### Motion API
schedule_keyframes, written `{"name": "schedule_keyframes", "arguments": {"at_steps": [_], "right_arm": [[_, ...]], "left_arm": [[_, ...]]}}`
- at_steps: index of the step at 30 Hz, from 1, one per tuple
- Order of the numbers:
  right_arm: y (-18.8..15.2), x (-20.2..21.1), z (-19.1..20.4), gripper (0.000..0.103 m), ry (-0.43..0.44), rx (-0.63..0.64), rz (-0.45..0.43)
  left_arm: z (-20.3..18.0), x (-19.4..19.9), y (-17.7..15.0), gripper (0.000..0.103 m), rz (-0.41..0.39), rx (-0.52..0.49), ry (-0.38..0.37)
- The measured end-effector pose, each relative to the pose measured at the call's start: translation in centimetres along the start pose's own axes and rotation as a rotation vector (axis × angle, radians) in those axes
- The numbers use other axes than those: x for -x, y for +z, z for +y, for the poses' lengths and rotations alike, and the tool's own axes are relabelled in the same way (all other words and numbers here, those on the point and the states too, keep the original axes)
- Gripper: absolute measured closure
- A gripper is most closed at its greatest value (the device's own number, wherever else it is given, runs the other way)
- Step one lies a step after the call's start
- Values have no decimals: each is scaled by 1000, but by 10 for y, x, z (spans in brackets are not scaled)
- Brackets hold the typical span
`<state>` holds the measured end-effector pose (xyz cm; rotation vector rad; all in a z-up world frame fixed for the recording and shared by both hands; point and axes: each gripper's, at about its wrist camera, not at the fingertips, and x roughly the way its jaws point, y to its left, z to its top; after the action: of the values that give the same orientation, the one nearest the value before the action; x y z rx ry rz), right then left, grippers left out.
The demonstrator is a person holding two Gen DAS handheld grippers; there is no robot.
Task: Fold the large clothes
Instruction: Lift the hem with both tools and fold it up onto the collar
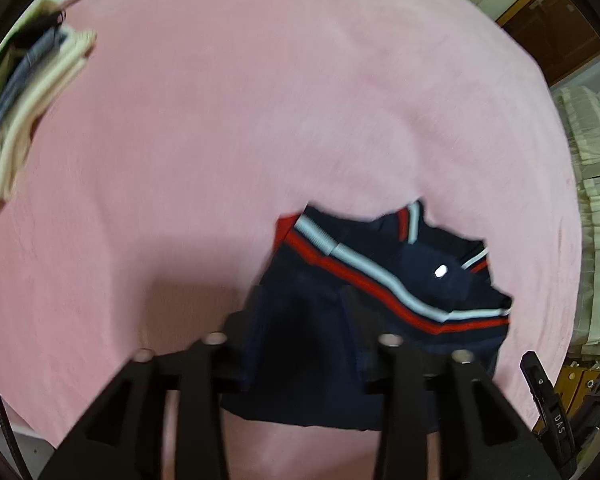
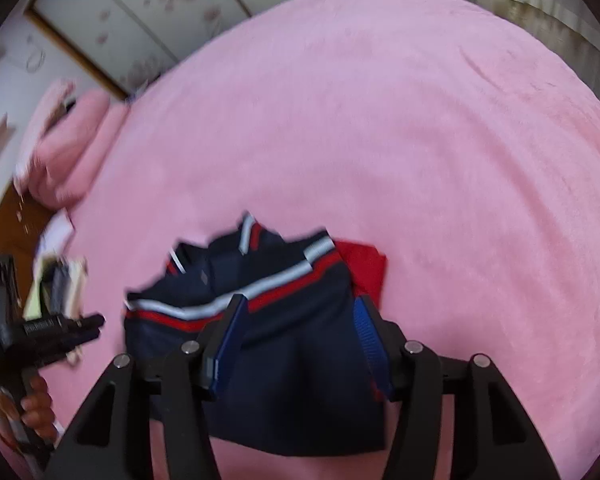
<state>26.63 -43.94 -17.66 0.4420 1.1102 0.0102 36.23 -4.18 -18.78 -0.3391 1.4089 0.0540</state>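
A folded navy garment (image 1: 380, 264) with red and white stripes lies on the pink bedspread (image 1: 240, 100). My left gripper (image 1: 302, 300) hangs over its near left part. Its dark fingers stand apart and press on nothing. In the right wrist view the same garment (image 2: 300, 360) lies under my right gripper (image 2: 300, 320). The blue pads (image 2: 230, 340) stand wide apart above the cloth, and a red layer (image 2: 362, 266) shows at the garment's right edge. The left gripper's body (image 2: 56, 332) appears at the left, held by a hand (image 2: 36, 404).
A stack of folded clothes (image 1: 24, 112) sits at the bed's left edge. A pink pillow (image 2: 72, 148) lies at the head of the bed, near panelled doors (image 2: 140, 12). Cream curtains (image 1: 592, 200) hang beyond the right edge. Pink bedspread (image 2: 420, 120) stretches beyond the garment.
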Motion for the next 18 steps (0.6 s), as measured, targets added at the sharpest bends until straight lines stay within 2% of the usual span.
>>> {"name": "schedule_keyframes", "arguments": {"at_steps": [1, 5, 7, 9, 10, 11, 15, 18], "right_arm": [[-3, -3, -2, 46, -17, 13, 15], [-22, -25, -14, 46, -87, 48, 95], [-34, -36, -21, 46, -100, 43, 152], [-41, -35, -25, 48, -92, 34, 145], [-43, -32, -26, 58, -84, 29, 126], [-46, -28, -26, 64, -75, 24, 109], [-53, -21, -26, 77, -76, 25, 79], [-53, -19, -27, 79, -75, 42, 87]], "left_arm": [[2, -7, -4, 39, 21, -4, 15], [8, -34, -22, 39, 60, -68, 72], [8, -44, -28, 47, 82, -100, 95], [9, -53, -36, 55, 88, -125, 101], [10, -55, -40, 61, 83, -124, 86], [11, -55, -42, 63, 80, -117, 77], [10, -53, -46, 64, 66, -120, 89], [10, -50, -49, 64, 75, -124, 91]]}}
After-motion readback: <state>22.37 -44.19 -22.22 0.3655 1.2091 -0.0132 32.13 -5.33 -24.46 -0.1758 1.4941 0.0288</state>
